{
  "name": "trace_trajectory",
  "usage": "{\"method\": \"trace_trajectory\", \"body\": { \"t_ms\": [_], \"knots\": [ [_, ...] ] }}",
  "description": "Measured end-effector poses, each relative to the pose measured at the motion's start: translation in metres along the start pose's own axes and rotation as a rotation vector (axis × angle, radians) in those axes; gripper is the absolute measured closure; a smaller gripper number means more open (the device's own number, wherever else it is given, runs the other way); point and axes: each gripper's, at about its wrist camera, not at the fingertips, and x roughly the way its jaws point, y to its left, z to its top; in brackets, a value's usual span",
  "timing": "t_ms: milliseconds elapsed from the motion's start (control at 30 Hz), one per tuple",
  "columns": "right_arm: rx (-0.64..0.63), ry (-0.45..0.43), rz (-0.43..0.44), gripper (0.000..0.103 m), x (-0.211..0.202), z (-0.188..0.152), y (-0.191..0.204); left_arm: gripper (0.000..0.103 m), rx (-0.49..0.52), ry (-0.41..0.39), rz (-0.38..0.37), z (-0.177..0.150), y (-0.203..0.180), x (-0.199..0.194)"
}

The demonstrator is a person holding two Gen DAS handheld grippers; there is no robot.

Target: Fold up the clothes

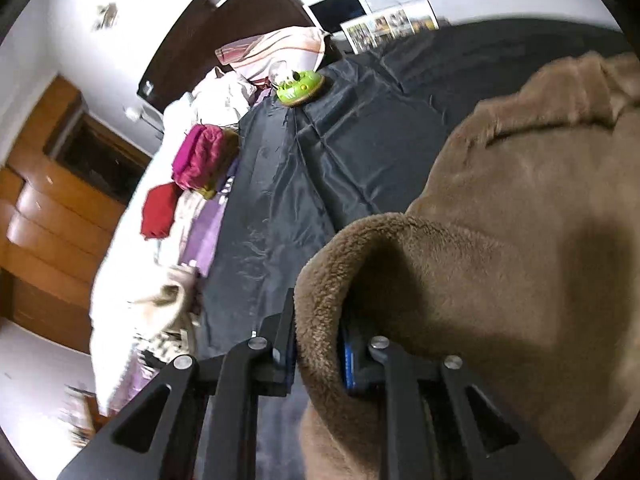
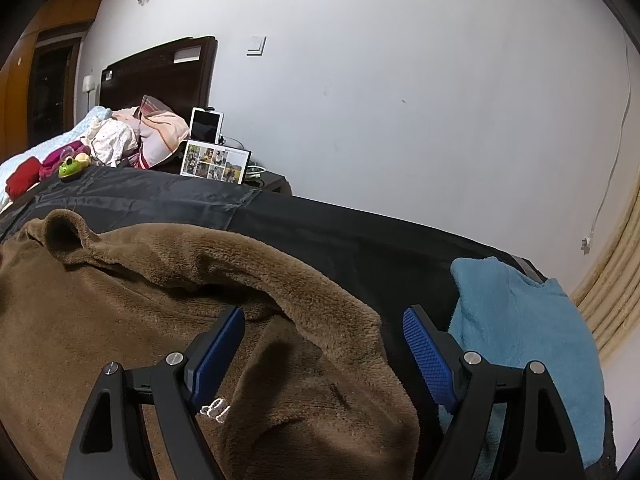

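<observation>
The brown fleece garment (image 2: 168, 280) lies spread and unfolded on the bed's black sheet (image 1: 320, 168), a blue towel (image 2: 520, 320) at the bed's edge. The left gripper (image 1: 320, 356) pinches its edge; the right gripper (image 2: 324, 344) hovers wide open, empty

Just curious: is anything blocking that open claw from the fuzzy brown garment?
Nothing visible does. The right claw stands open directly over the brown fleece garment; the blue towel lies off to its side.
</observation>
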Motion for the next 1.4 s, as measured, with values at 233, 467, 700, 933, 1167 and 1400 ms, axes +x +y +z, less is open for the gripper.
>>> {"method": "trace_trajectory", "body": {
  "t_ms": [233, 467, 700, 933, 1167, 1400],
  "knots": [
    [-0.022, -0.003, 0.166, 0.020, -0.014, 0.015, 0.000, 0.060, -0.139, -0.091, -0.143, 0.015, 0.026, -0.036],
    [-0.123, 0.206, 0.467, 0.020, 0.000, 0.043, 0.031, 0.049, -0.079, -0.209, -0.219, 0.032, -0.004, -0.067],
    [-0.194, 0.408, 0.429, 0.020, 0.059, 0.034, 0.058, 0.041, -0.092, -0.166, -0.184, 0.022, 0.004, -0.036],
    [-0.101, 0.403, 0.315, 0.020, 0.112, 0.059, 0.047, 0.034, -0.211, -0.068, -0.176, -0.009, 0.046, 0.008],
    [-0.044, 0.420, 0.276, 0.017, 0.162, 0.062, 0.053, 0.026, -0.221, -0.081, -0.192, -0.013, 0.053, 0.008],
    [-0.048, 0.369, 0.297, 0.017, 0.130, 0.067, 0.049, 0.024, -0.227, -0.088, -0.199, -0.025, 0.063, -0.004]
  ]
}}
